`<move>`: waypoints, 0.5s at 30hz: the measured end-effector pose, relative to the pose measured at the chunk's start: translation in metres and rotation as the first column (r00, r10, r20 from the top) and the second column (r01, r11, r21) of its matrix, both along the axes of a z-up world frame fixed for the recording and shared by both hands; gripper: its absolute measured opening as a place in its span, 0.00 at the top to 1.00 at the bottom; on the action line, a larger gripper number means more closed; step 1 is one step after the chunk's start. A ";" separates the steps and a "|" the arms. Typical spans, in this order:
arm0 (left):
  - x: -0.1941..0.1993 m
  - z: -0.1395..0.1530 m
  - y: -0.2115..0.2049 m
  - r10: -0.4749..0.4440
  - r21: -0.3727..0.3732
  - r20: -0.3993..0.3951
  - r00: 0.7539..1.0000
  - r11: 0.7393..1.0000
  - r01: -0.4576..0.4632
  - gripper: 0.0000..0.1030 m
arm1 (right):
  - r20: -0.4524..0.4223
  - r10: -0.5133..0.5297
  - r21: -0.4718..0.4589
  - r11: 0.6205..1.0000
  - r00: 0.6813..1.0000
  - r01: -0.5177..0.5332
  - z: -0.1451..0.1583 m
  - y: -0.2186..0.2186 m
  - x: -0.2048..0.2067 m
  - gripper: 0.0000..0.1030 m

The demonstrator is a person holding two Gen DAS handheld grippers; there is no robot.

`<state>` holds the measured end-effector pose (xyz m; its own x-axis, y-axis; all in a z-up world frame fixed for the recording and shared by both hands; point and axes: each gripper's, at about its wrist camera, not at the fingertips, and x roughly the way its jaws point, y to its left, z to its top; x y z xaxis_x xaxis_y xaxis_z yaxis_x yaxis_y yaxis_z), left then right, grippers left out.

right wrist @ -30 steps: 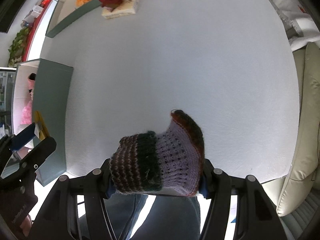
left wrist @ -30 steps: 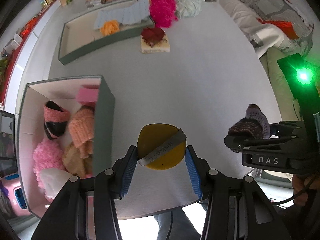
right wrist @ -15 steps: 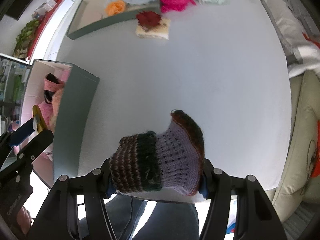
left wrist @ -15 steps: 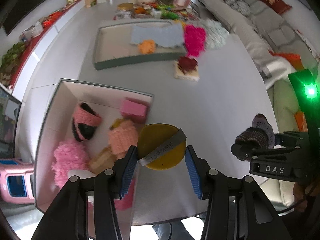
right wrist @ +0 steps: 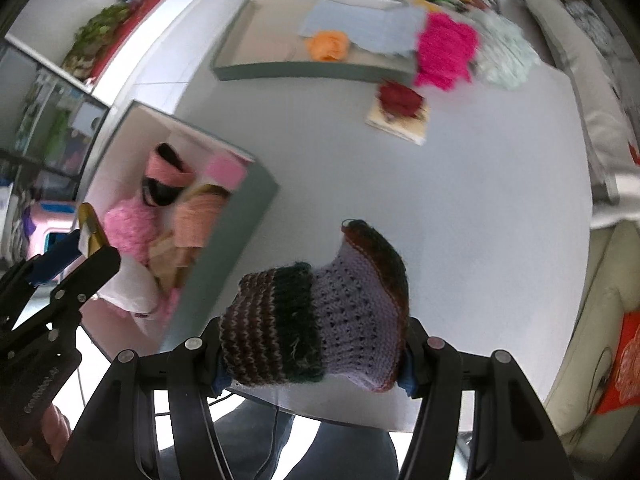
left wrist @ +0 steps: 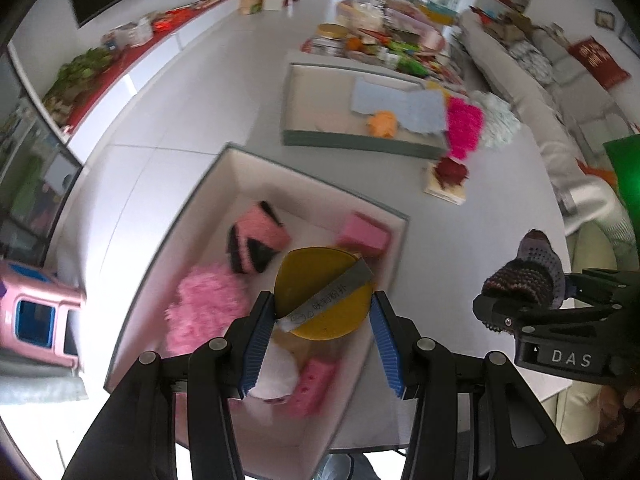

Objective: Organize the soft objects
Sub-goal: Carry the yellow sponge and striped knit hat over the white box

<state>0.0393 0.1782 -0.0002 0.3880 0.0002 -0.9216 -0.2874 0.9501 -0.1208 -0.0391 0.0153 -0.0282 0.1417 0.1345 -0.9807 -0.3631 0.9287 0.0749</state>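
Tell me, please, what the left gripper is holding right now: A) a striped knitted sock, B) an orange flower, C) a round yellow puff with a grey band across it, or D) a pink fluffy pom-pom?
C: in the left wrist view the left gripper clamps the round yellow puff between its blue pads, above the open box.

In my left claw (left wrist: 323, 322), a round yellow sponge (left wrist: 320, 292) with a grey printed band across it, pinched between the blue pads and hanging over the open box (left wrist: 224, 184). The box holds pink fluffy pieces, a pink-and-black knit and pink blocks. In my right claw (right wrist: 312, 364), a knitted sock (right wrist: 316, 320), striped brown and dark green at the cuff, lilac at the foot, gripped sideways above the table (right wrist: 460, 200).
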 end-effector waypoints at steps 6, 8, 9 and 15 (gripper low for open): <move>-0.012 -0.008 0.023 0.071 -0.021 -0.021 0.997 0.997 -0.071 0.51 | 0.009 0.090 0.004 0.996 0.996 -0.090 0.002 0.042 -0.002 0.36; -0.015 -0.008 0.027 0.084 -0.022 -0.022 0.996 0.996 -0.084 0.51 | 0.012 0.119 0.004 0.993 0.993 -0.119 0.004 0.054 -0.005 0.36; -0.017 -0.008 0.030 0.090 -0.022 -0.024 0.996 0.996 -0.091 0.51 | 0.013 0.132 0.005 0.991 0.991 -0.133 0.004 0.060 -0.006 0.36; -0.026 -0.012 0.044 0.137 -0.025 -0.039 0.990 0.990 -0.138 0.51 | 0.010 0.201 0.012 0.980 0.980 -0.201 0.006 0.093 -0.011 0.36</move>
